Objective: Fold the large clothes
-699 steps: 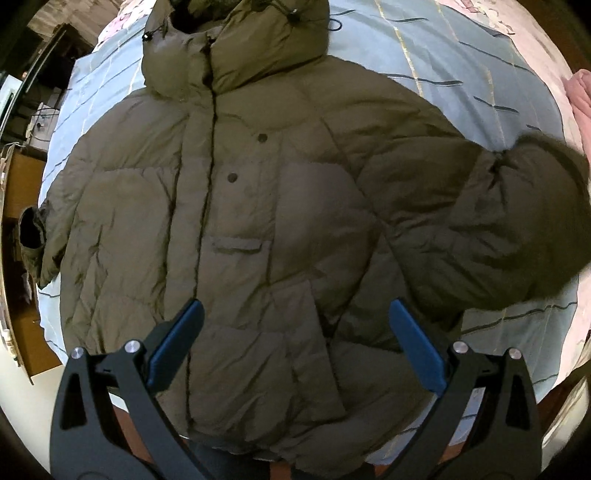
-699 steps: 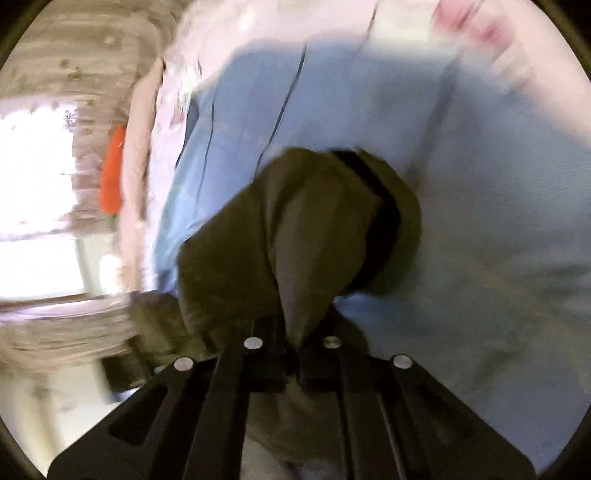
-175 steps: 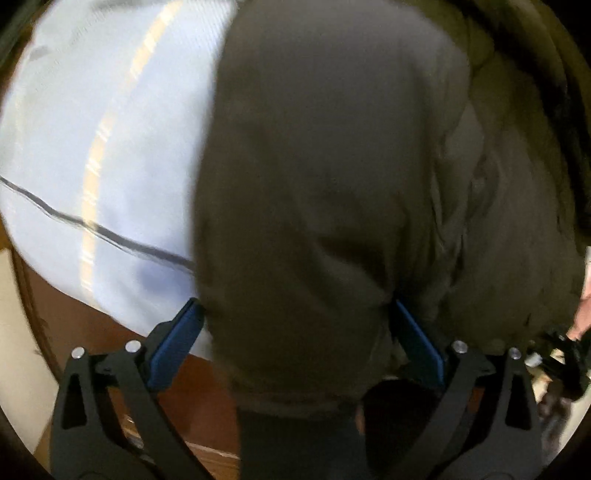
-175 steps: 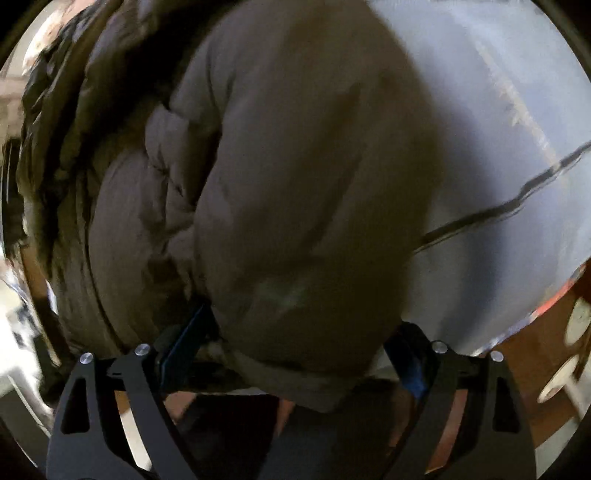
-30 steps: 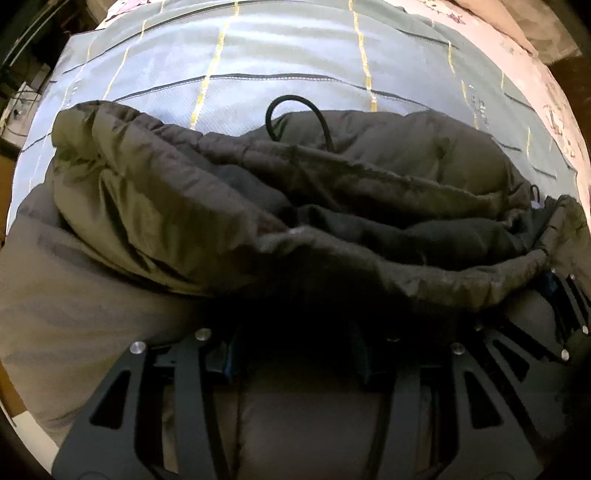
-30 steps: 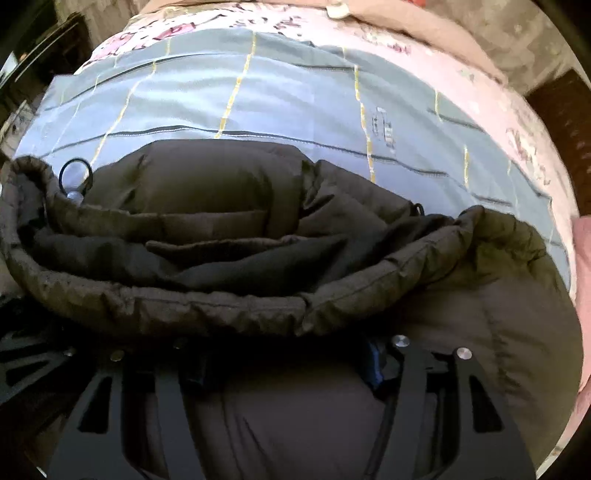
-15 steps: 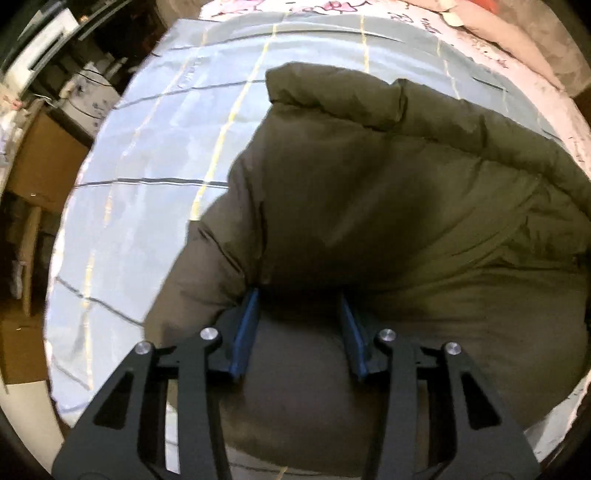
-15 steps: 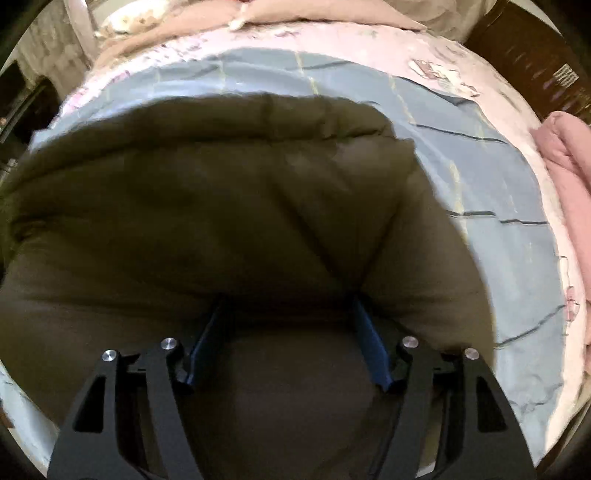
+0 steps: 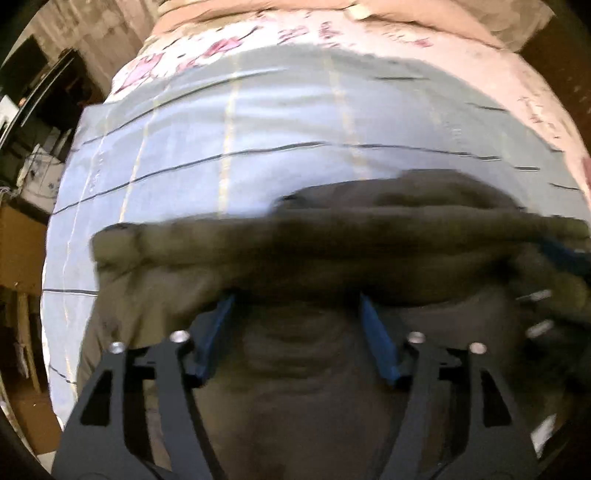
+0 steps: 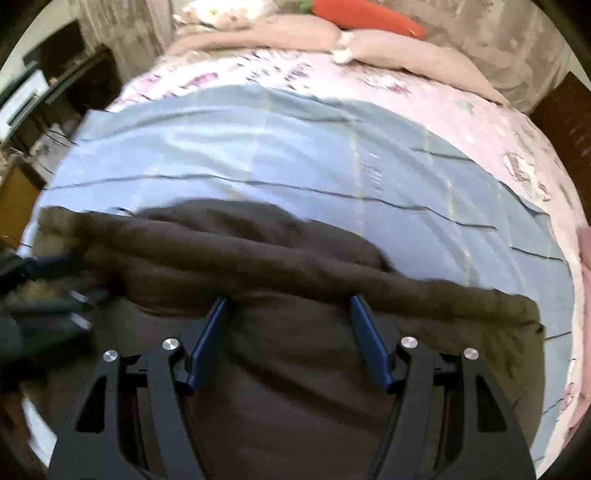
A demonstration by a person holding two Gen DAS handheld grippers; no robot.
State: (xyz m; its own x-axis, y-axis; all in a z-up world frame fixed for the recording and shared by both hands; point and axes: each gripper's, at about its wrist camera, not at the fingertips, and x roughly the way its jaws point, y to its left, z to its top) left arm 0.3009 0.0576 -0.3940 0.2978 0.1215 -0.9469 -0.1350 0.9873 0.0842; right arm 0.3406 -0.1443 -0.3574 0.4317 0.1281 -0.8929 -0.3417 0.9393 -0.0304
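Left wrist view: the left gripper [image 9: 297,325] has its blue-padded fingers [image 9: 216,332] spread wide, pinching nothing. The olive jacket [image 9: 295,258] lies bunched on the blue checked blanket [image 9: 221,147], its thick folded edge running across just past the fingertips, with jacket fabric filling the gap between them. The right gripper [image 9: 557,258] shows blurred at the right edge.

Right wrist view: the right gripper [image 10: 290,328] is likewise spread over the jacket [image 10: 258,251], its fingertips just under the folded ridge. Beyond, a pink sheet [image 10: 406,107] and an orange carrot-shaped cushion [image 10: 369,16].
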